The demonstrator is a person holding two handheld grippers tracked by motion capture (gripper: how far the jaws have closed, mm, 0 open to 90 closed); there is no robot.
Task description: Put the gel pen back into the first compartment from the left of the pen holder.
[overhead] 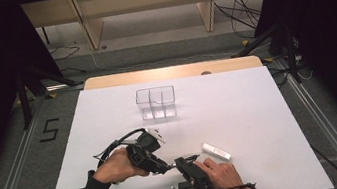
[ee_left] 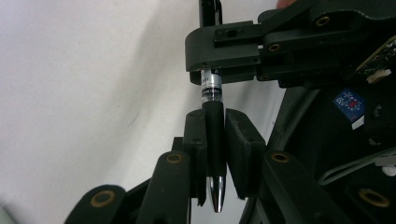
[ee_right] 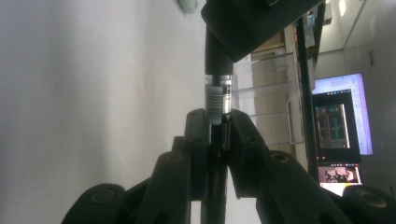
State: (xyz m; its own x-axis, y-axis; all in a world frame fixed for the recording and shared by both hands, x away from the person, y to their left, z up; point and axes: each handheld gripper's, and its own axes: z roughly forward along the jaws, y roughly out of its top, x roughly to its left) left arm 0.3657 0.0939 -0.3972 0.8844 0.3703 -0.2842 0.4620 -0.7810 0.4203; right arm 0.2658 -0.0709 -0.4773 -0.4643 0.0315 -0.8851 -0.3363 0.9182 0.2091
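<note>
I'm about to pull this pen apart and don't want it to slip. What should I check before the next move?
1. Left tongs shut on the pen: ok.
2. Right tongs pressing the pen's other end: ok.
3. Pen straight between both tongs: ok.
4. Pen lifted off the table: cannot tell.
5. White cap lying apart from the hands: ok.
6. Clear box upright, away from the work: ok.

black pen (ee_left: 215,126) with silver tip and clear middle, held level above table.
</note>
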